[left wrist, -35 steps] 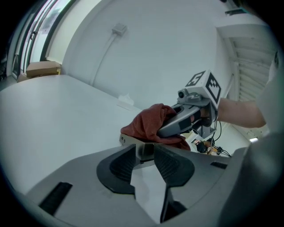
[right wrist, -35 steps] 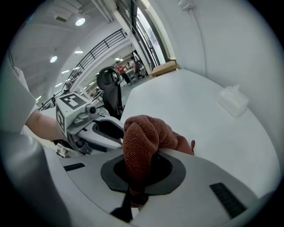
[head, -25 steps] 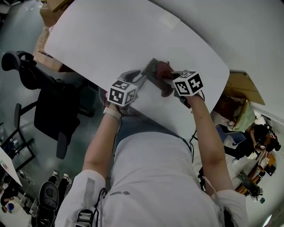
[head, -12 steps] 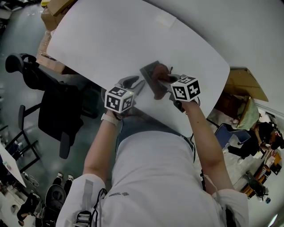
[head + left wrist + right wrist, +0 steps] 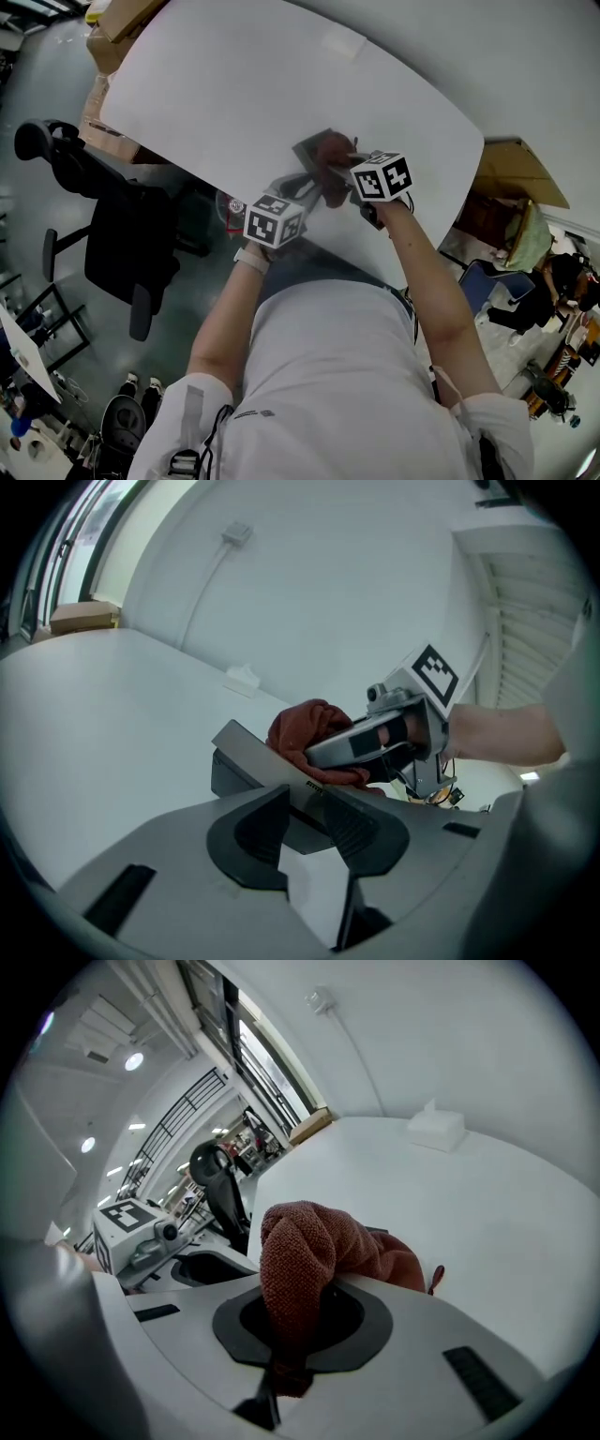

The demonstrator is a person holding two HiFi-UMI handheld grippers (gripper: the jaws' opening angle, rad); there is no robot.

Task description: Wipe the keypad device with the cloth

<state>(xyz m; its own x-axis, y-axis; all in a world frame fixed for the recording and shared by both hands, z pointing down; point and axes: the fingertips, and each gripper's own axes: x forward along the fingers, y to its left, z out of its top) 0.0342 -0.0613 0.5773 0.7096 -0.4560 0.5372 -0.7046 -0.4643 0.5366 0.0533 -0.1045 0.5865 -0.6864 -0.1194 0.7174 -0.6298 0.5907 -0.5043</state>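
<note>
The grey wedge-shaped keypad device (image 5: pixel 309 150) sits near the front edge of the white table (image 5: pixel 234 84). A reddish-brown cloth (image 5: pixel 333 155) is bunched on top of it. My right gripper (image 5: pixel 345 174) is shut on the cloth (image 5: pixel 309 1251) and holds it down on the device from the right. My left gripper (image 5: pixel 302 180) is at the device's near side. Its jaws have just been closing a little and still stand wide. In the left gripper view the device's near edge (image 5: pixel 253 761) lies between the left gripper's (image 5: pixel 307 803) pads; no pressing shows.
A small white box (image 5: pixel 342 42) lies at the table's far side. A black office chair (image 5: pixel 122 225) stands left of the table, with cardboard boxes (image 5: pixel 108 19) beyond it and another (image 5: pixel 520 178) to the right. The table's front edge runs just beneath both grippers.
My left gripper has moved right along the table's front edge, from the device's left side to its near edge. The right gripper with the cloth has shifted slightly left over the device.
</note>
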